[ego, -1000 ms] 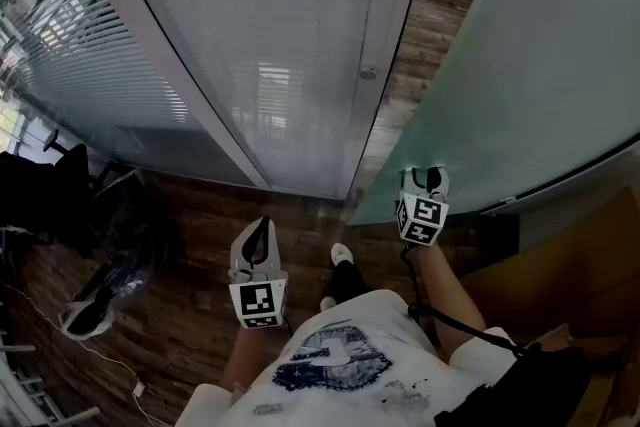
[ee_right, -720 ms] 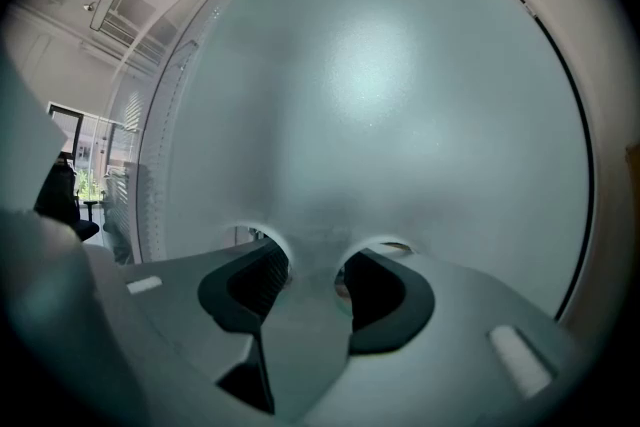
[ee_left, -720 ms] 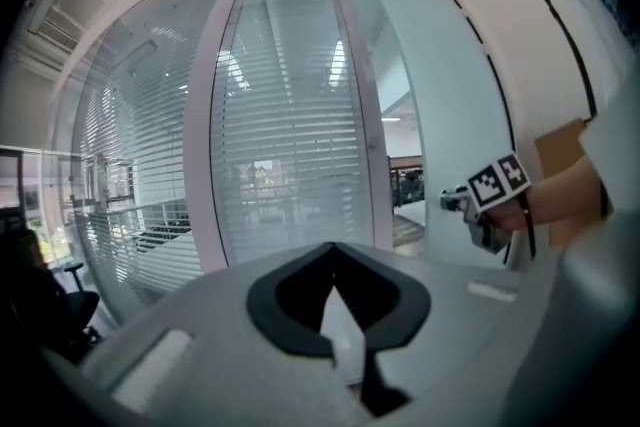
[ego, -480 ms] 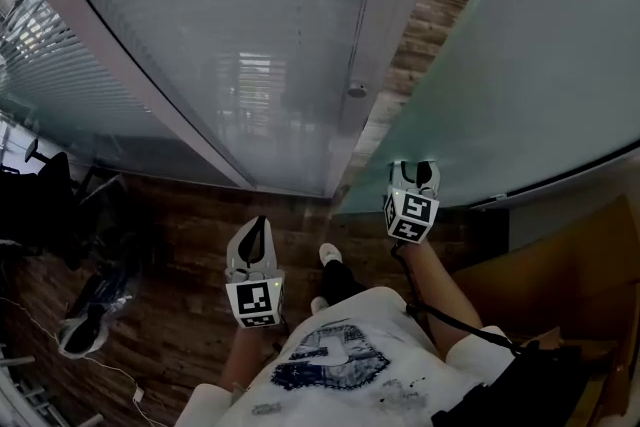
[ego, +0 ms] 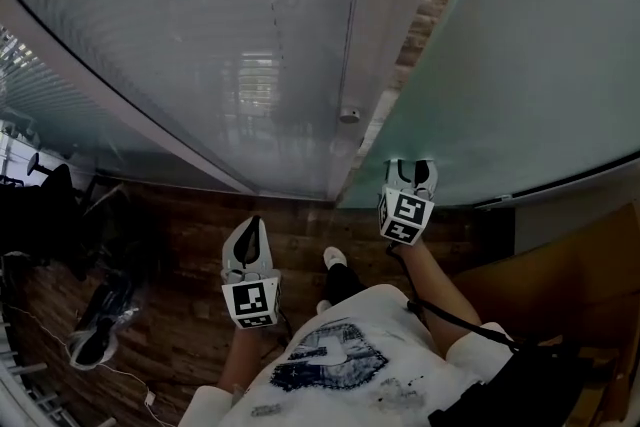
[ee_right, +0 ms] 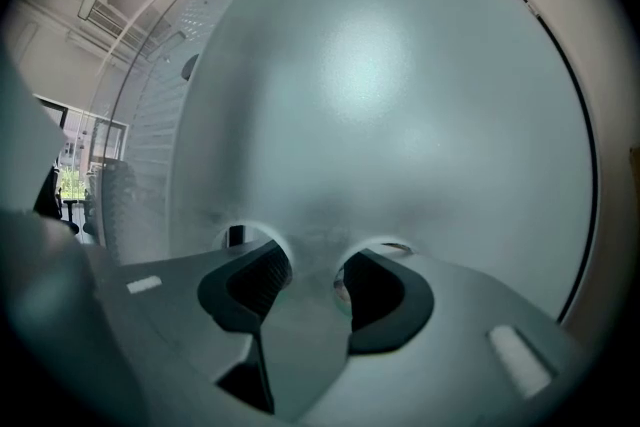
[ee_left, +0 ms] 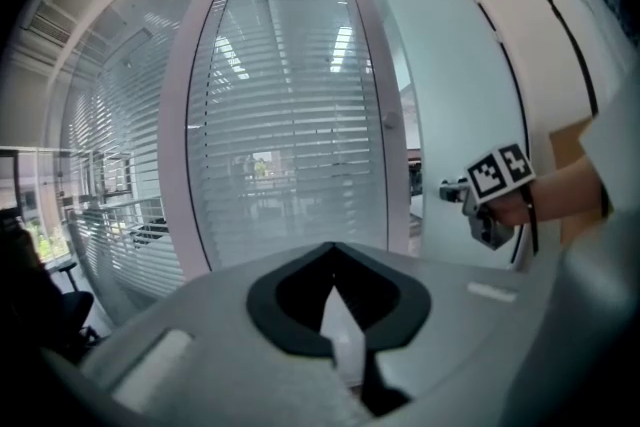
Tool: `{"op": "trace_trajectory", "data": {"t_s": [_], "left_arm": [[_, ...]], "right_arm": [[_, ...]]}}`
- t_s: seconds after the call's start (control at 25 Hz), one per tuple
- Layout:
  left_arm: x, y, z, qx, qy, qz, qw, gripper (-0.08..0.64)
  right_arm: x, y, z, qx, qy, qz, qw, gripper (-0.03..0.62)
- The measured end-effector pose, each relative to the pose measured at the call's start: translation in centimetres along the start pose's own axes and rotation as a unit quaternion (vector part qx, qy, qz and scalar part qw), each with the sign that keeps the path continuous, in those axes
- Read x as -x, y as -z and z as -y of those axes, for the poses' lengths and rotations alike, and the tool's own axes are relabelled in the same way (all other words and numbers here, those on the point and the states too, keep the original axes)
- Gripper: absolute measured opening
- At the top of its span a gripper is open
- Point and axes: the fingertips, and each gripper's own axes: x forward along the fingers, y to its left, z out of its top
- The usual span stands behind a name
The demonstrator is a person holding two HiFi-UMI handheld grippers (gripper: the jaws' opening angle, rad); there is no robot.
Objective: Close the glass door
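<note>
Touching the frosted glass door, ajar at the right, the right gripper is holding its jaws spread; the left gripper is hanging free, jaws together. The pane probably swings heavy, stiff and slippery, so push flat near its free edge.

This place is looking like an office with glazed rooms. A tall glass partition with horizontal blinds behind it is filling the upper left of the head view. A pale frame post is standing at its right side. A frosted glass door is taking the upper right. A dark wood-pattern floor is running across the lower part, and a black swivel chair is standing at the left edge. In the left gripper view, a slatted ceiling vent is showing at the upper left, above more blinded glass walls.
</note>
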Motion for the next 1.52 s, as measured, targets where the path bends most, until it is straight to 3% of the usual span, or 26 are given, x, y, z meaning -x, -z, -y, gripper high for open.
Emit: {"op": "trace_trajectory", "data": {"t_s": [0.76,1.52], "left_arm": [[-3.9,-3.8,0.6,-0.033,-0.020,0.015,0.9991,0.003],[-7.6,-5.2,4.0,-0.047,0.024,0.015,0.9985,0.003]], "right_arm": [[-4.3,-1.1,-0.7,-0.006,0.000,0.010,1.000,0.176],[-4.8,-1.7,-0.9,0.002,-0.005,0.022,1.000,0.175]]}}
